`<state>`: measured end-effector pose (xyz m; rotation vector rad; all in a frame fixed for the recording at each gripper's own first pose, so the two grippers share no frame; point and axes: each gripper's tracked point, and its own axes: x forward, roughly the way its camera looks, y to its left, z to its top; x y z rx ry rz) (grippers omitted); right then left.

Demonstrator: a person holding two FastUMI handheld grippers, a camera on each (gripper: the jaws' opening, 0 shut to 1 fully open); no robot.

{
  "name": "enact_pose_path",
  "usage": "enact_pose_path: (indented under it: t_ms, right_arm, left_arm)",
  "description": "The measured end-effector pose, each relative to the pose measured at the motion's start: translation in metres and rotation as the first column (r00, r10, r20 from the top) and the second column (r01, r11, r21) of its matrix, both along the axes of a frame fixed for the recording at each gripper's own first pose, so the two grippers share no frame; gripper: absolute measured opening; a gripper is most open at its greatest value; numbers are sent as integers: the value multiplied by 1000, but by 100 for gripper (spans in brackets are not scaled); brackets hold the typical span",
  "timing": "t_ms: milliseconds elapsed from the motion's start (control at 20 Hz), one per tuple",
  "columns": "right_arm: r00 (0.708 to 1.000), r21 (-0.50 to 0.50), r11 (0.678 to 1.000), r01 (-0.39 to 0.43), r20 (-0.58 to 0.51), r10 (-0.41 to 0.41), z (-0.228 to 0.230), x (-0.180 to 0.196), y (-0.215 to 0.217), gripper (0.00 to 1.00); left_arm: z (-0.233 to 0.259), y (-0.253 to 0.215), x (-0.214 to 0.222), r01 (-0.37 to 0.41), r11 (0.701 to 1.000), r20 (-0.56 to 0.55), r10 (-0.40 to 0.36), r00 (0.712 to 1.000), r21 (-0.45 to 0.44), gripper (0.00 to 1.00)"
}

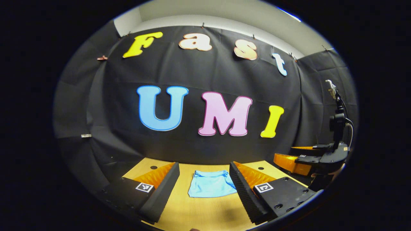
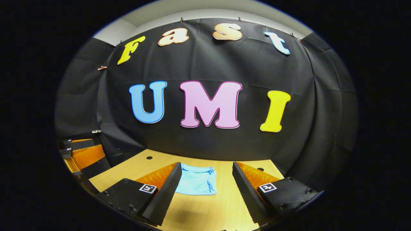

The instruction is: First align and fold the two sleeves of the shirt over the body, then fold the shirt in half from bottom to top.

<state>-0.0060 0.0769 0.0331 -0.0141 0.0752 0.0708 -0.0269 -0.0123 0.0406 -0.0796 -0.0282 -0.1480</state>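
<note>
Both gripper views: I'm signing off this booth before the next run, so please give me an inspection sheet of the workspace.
Surface: light wooden table, with small dark holes near its far edge.
Job's things: light blue fabric shirt lies in a compact folded bundle, flat on the table.
Clutter: nothing seen.
Grippers: left gripper open, above the table, touching nothing; right gripper open, likewise free.
Cables: one dark cable on the right gripper's upright mount.
Surroundings: black cloth wall behind the table.
</note>
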Motion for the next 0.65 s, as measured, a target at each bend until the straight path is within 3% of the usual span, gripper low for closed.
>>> enact_pose_path:
  t_ms: [150,350,650]
  right_arm:
    - [1000,17,1000,3,2,-3,4,-44,-2,98]
    - [1000,-30,999,13,0,-13,0,-91,-10,98]
    - [1000,-29,999,16,-10,-17,-2,-122,-10,98]
  left_arm:
    - [-9,5,-45,-3,1000,-7,3,1000,-5,99]
    - [-21,4,-86,7,1000,-24,-6,1000,29,99]
    - [-21,-12,-110,51,997,-17,-50,999,53,99]
